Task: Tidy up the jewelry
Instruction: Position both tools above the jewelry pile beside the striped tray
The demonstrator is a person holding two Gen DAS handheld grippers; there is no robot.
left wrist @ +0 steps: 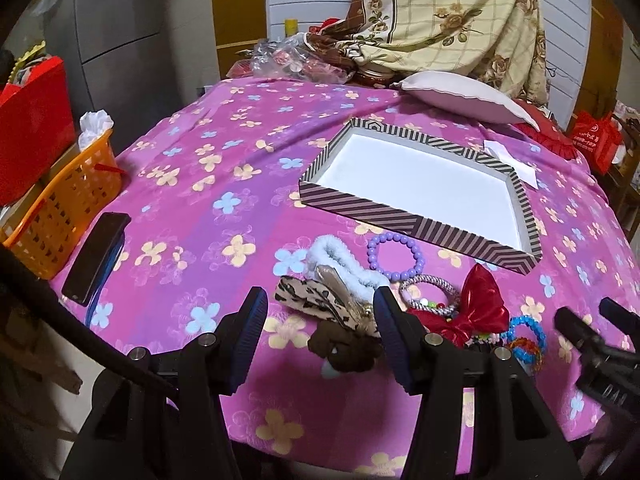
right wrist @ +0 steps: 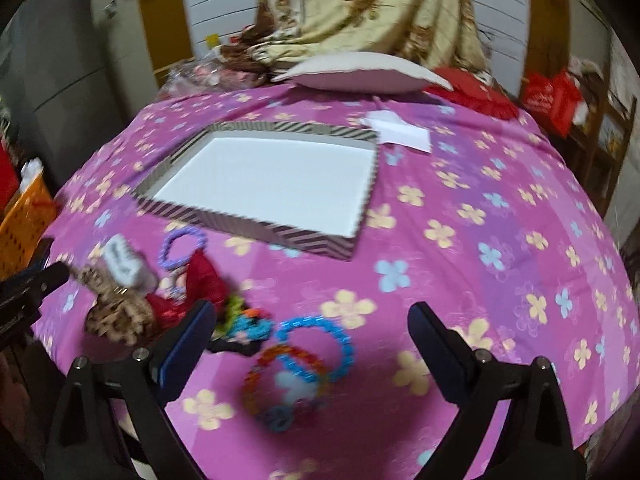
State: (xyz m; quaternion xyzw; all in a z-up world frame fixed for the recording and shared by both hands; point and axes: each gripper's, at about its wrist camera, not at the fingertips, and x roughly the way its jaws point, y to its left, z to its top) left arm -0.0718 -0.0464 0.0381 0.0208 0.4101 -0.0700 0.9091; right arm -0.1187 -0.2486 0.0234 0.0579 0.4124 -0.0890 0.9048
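Observation:
A striped box [left wrist: 416,226] with an empty white floor lies on the pink flowered cloth; it also shows in the right wrist view [right wrist: 256,224]. Before it lies a heap of accessories: a purple bead bracelet [left wrist: 394,256], a white fluffy scrunchie [left wrist: 344,260], a leopard hair tie [left wrist: 316,304], a red bow [left wrist: 476,308] and blue and orange bead bracelets [right wrist: 316,344]. My left gripper [left wrist: 320,304] is open around the leopard tie, above the cloth. My right gripper [right wrist: 312,320] is open over the blue bracelet; it also shows at the right of the left wrist view [left wrist: 588,320].
An orange basket [left wrist: 68,204] and a black phone [left wrist: 96,256] sit at the table's left edge. A pale cushion [left wrist: 460,94], a white paper [left wrist: 516,162], plastic bags and a draped floral cloth [left wrist: 452,12] crowd the far edge. Red bags stand at both sides.

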